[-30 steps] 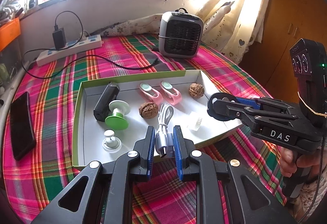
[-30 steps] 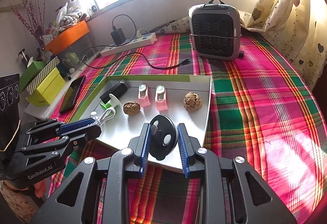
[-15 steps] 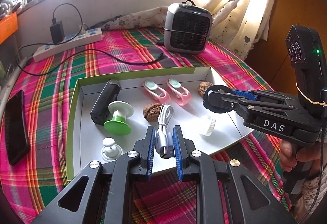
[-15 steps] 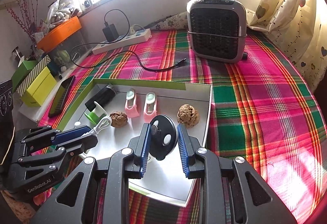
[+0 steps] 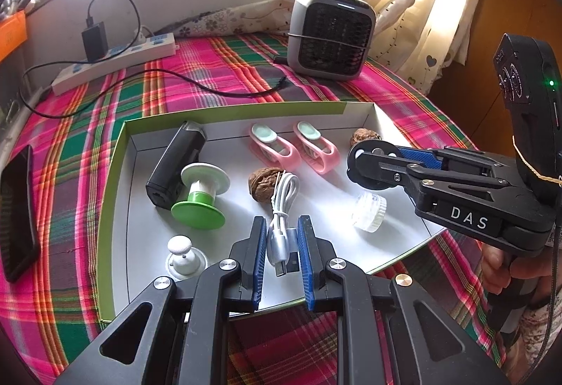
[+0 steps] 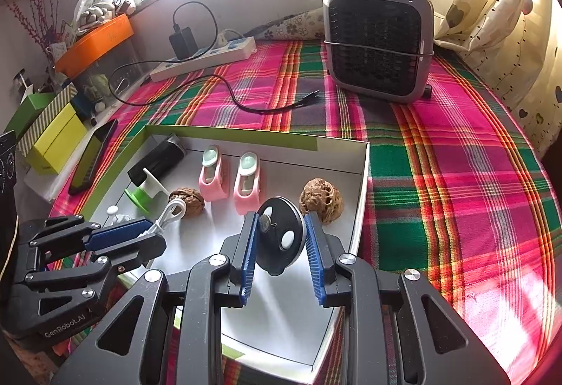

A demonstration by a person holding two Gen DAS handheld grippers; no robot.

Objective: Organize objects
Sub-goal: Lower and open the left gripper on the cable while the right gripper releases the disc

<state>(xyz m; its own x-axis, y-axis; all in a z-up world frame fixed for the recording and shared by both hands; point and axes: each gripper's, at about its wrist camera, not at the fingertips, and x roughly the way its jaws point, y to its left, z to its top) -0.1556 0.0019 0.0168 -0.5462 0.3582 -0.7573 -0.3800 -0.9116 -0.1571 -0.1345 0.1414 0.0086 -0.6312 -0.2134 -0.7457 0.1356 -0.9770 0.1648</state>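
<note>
**Two grippers carry last items over a half-filled tray**

The left gripper [image 5: 280,246] is clamped on a coiled white USB cable [image 5: 282,209], its pads pressing the silver plug end while the loop hangs forward over the shallow white tray [image 5: 121,153]. The right gripper [image 6: 279,237] is clamped on a black round disc [image 6: 279,235], held on edge above the tray's near right part, just in front of the larger walnut [image 6: 321,200]. Both items look held clear of the floor, probably so each can be set into a free spot among the things already laid out: the black lighter [image 5: 175,163] by the tray's left wall, the green suction holder [image 5: 200,198] beside it, two pink clips [image 5: 293,149] along the back wall, and a clear cap [image 5: 368,211] at the right. Compared with a second ago, both grippers have pushed further in over the tray and a little lower, with their grips unchanged; the tray's contents lie as they did.
</note>
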